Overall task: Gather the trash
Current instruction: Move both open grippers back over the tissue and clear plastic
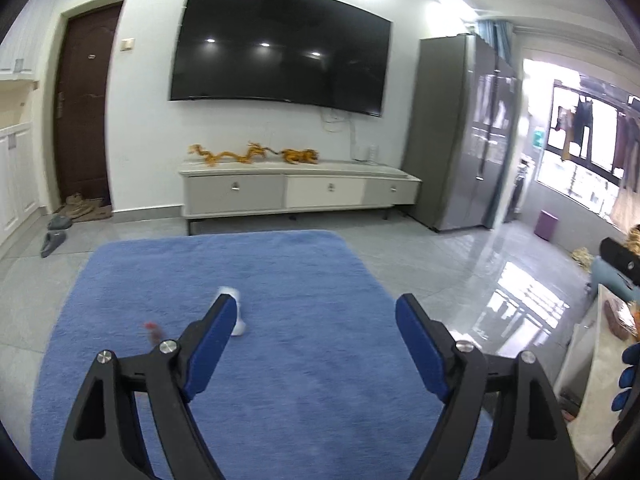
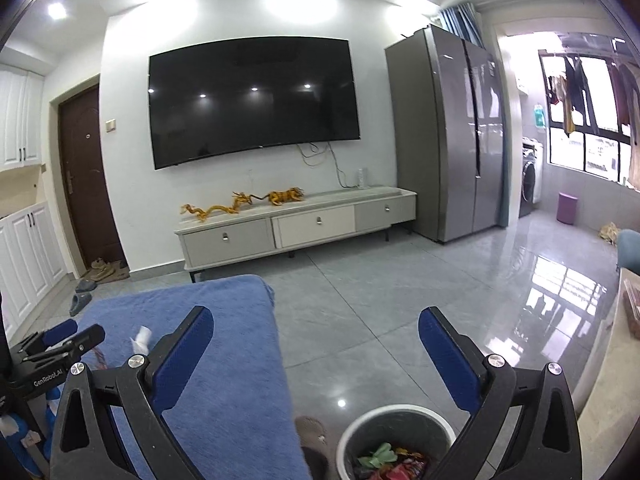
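A crumpled white paper scrap [image 1: 236,312] lies on the blue rug [image 1: 280,272], just beyond my left gripper's left fingertip. A small red scrap [image 1: 154,330] lies on the rug to its left. My left gripper [image 1: 316,308] is open and empty above the rug. My right gripper [image 2: 316,320] is open and empty, held over a grey bin [image 2: 394,420] that holds colourful wrappers. In the right wrist view the white scrap [image 2: 142,338] shows on the rug [image 2: 224,360], with the left gripper [image 2: 60,340] beside it.
A TV cabinet [image 1: 300,192] stands against the far wall under a big TV. A grey fridge [image 1: 460,132] stands to the right. Slippers [image 1: 54,236] lie by the brown door. A pale table edge [image 2: 612,360] is at the right. A brown slipper [image 2: 314,436] lies by the bin.
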### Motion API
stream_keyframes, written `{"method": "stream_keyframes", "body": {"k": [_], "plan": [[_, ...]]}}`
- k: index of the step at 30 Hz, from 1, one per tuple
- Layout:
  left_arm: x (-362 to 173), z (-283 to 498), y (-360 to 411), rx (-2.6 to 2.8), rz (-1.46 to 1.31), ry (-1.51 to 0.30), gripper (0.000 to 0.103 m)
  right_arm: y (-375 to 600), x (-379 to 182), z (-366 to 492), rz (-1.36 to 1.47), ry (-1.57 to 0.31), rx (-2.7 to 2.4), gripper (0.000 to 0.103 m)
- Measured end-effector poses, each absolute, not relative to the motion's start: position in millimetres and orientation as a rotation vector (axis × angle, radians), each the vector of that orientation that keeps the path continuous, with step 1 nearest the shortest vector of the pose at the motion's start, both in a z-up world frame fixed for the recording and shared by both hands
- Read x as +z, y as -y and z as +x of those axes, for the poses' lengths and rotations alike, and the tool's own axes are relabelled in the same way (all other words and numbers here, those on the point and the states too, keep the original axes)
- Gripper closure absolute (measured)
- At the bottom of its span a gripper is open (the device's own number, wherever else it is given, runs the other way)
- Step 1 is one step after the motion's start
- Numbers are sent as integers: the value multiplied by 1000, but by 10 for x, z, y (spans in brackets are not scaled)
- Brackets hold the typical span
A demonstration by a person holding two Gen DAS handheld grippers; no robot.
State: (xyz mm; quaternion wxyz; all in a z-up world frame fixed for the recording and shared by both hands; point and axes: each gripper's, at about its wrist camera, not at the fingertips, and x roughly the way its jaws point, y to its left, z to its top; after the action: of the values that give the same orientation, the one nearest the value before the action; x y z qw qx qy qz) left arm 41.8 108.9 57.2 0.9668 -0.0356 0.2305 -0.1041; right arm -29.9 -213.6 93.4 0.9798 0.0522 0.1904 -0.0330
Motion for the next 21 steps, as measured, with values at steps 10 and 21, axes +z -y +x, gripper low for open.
{"method": "stream_keyframes", "body": {"k": [10,21], "plan": [[311,679,-1832,-80,-133,-529,22,1639,794,98,78,-440,36,0],[-116,1012,-3091,137,-240,-617,22,890,464,956,-38,-602,253,0]]}}
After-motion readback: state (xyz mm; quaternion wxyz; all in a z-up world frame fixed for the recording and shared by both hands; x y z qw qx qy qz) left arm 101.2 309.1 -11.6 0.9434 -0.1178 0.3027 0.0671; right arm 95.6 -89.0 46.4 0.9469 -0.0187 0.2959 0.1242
